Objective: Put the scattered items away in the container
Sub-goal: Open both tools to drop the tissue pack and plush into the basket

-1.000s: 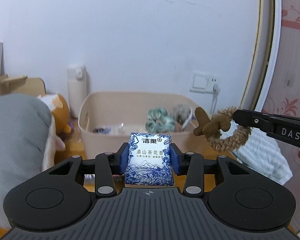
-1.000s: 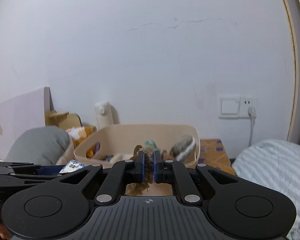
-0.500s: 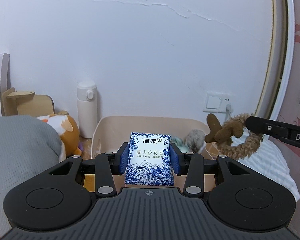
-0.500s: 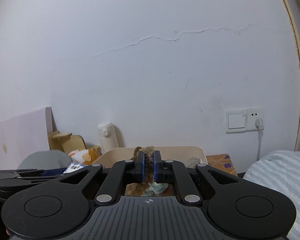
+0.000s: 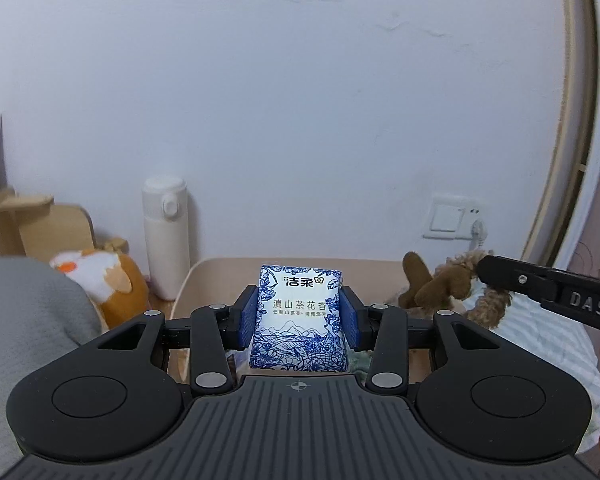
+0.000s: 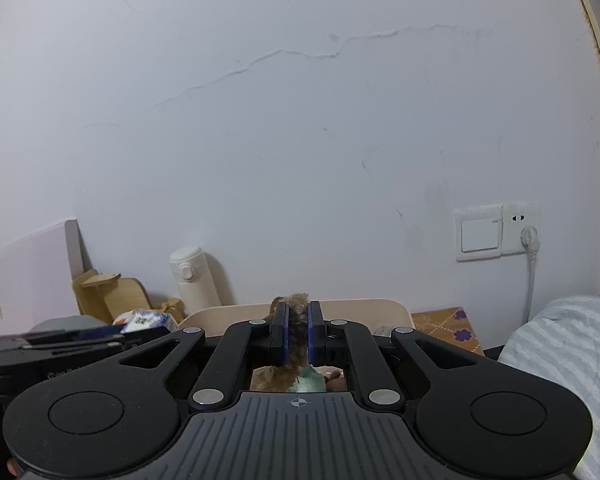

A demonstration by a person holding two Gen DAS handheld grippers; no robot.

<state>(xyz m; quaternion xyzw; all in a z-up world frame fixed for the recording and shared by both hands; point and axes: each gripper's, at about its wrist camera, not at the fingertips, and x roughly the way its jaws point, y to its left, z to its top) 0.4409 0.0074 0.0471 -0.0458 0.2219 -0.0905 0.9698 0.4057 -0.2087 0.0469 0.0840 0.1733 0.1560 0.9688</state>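
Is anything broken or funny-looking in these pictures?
Nothing looks spilled or broken among the things. The tissue pack sits straight in the left gripper, and the fuzzy brown antler ring is pinched in the right gripper. The only flaw is a long crack running across the white wall.

tissue packs: 1 [image 5: 299, 317] | antler scrunchies: 1 [image 5: 440, 289] | beige bins: 1 [image 5: 220, 266] | white flasks: 1 [image 5: 166, 236] | plush toys: 1 [image 5: 108, 284] | tongs: 2 [image 5: 299, 316] [image 6: 298, 334] | wall sockets: 1 [image 6: 520, 228]
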